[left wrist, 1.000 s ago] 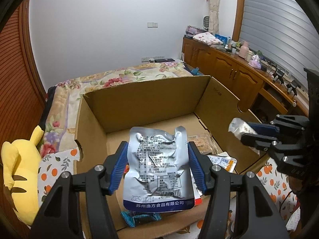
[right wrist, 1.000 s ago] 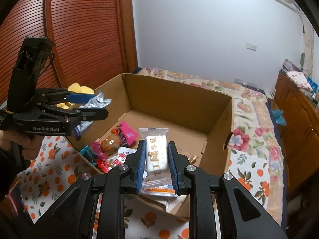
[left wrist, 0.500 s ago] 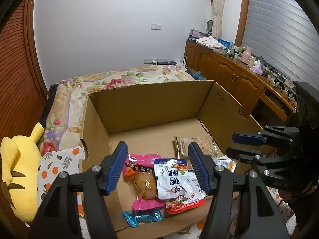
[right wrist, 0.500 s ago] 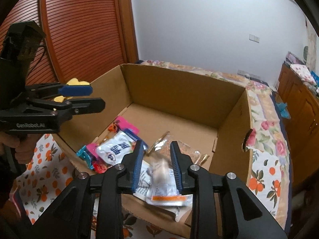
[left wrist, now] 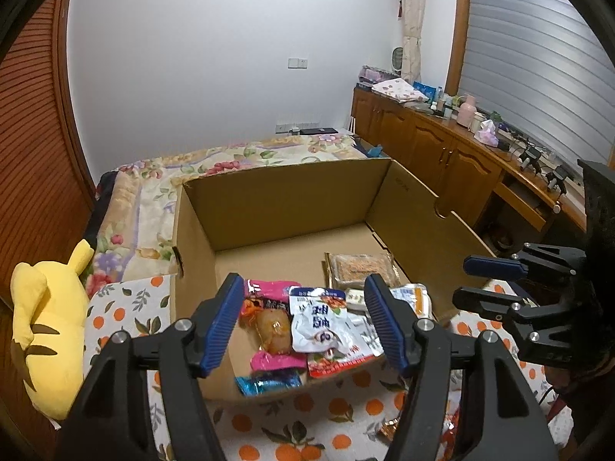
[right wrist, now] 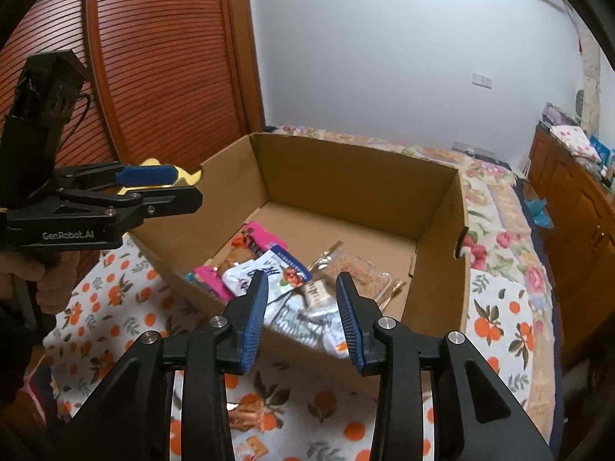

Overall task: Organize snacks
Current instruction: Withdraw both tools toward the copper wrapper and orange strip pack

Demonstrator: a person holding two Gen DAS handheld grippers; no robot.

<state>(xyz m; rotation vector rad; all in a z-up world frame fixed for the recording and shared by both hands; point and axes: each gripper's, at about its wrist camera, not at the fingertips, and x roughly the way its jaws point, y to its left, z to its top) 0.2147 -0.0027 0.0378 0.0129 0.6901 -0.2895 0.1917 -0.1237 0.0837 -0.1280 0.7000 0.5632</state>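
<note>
While snacks (left wrist: 324, 319) lie in cardboard box (left wrist: 292, 196), left gripper (left wrist: 307, 319) and right gripper (right wrist: 301, 313) hover, jaws apart, just opening, nothing between.

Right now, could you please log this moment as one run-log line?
left gripper: open, empty | right gripper: jaws just opening, empty | snack packets: in cardboard box

Silver packet (right wrist: 303, 320) blurred, print unreadable.
</note>
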